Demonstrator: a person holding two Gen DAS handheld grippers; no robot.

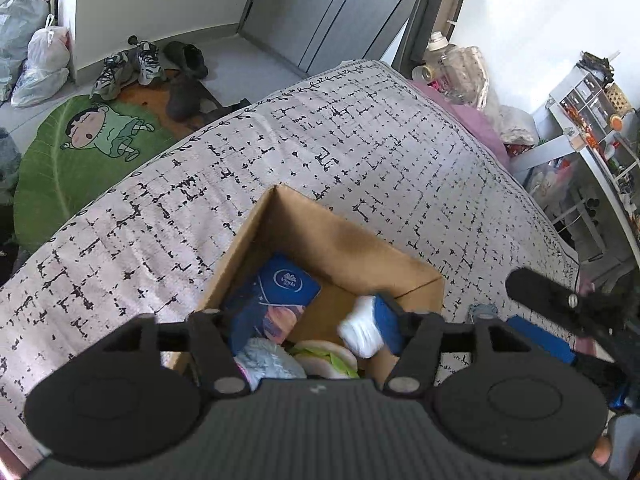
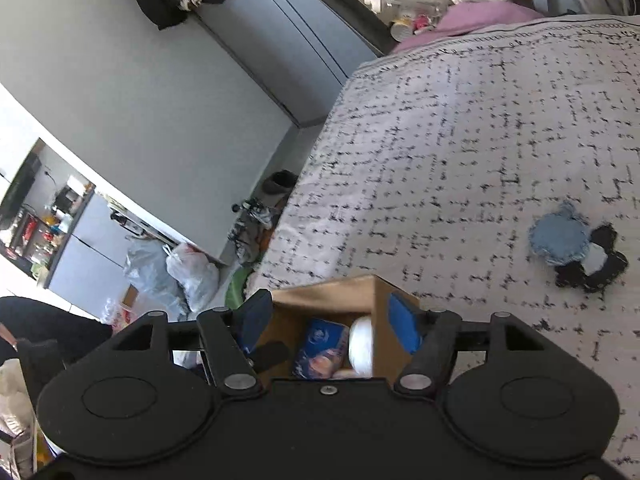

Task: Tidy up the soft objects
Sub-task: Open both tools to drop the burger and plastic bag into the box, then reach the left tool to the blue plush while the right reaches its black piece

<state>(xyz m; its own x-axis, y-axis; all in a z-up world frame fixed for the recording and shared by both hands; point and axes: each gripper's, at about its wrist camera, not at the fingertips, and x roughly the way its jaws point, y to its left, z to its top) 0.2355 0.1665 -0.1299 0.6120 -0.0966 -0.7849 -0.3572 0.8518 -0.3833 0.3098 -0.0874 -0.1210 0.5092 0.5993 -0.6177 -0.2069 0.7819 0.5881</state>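
Observation:
An open cardboard box (image 1: 344, 240) stands on the patterned bedspread (image 1: 360, 140). Inside lie a blue tissue pack (image 1: 280, 292), a crumpled pale item (image 1: 268, 360) and a green-and-white soft item (image 1: 328, 358). My left gripper (image 1: 312, 324) is open above the box, and a white rolled soft item (image 1: 360, 332) is blurred beside its right pad, apparently dropping in. My right gripper (image 2: 332, 316) is open over the same box (image 2: 336, 296); the white item (image 2: 362, 344) and tissue pack (image 2: 320, 344) show between its fingers. A blue-and-black soft toy (image 2: 576, 248) lies on the bedspread to the right.
Beyond the bed's far edge lie a green cartoon rug (image 1: 92, 148), shoes (image 1: 132, 64) and plastic bags (image 1: 40, 60) on the floor. A grey wardrobe (image 1: 344, 12) stands behind. Cluttered shelves (image 1: 592, 120) are at the right. The right gripper's body (image 1: 560, 304) shows in the left wrist view.

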